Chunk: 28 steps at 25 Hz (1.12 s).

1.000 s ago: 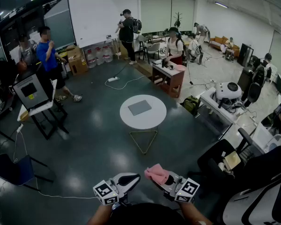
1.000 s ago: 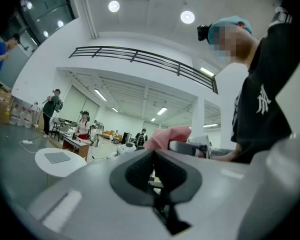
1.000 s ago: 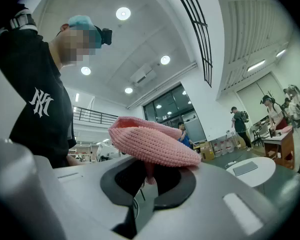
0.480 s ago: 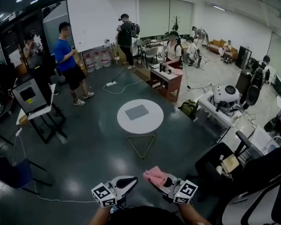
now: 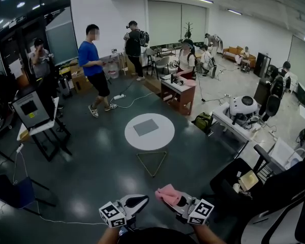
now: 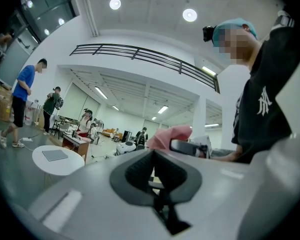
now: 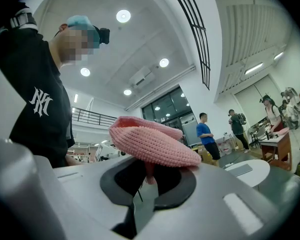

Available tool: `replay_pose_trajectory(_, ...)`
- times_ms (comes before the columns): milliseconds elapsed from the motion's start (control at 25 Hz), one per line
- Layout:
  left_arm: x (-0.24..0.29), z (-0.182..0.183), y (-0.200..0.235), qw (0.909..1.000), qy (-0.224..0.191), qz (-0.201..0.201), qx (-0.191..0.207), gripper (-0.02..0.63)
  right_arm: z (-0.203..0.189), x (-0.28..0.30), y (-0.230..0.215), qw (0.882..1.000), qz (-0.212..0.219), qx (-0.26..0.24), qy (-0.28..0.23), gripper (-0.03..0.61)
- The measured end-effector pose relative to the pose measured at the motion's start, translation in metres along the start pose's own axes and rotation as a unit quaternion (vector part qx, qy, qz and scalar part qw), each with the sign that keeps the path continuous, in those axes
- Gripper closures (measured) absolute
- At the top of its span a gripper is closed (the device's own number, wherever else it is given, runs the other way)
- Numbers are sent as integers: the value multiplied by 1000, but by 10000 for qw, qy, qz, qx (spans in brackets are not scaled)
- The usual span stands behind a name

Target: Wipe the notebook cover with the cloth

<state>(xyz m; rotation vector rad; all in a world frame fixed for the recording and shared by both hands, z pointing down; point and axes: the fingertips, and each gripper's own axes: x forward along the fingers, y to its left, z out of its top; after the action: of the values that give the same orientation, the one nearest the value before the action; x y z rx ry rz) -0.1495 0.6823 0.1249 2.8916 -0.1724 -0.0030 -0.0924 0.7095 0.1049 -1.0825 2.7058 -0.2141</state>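
Observation:
A grey notebook lies flat on a round white table in the middle of the room, well ahead of me. Both grippers are held low at the bottom of the head view, far short of the table. My right gripper is shut on a folded pink cloth, which bulges above its jaws. My left gripper is shut with nothing in it. The table with the notebook shows small at the left of the left gripper view.
A person in a blue shirt walks at the back left. Other people stand or sit further back. A stand with a monitor is at the left. Dark chairs and a white desk are at the right.
The table sits higher and farther in the head view than before. The person in blue has walked from the far left toward the middle. Both grippers keep their grip and place.

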Motion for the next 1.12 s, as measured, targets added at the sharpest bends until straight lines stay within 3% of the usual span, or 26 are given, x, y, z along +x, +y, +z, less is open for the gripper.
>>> replay_pose_trajectory(1120, 33, -23, -12, 9987, 201, 474, -9, 611, -12, -59, -24, 9995, 13, 283, -127, 549)
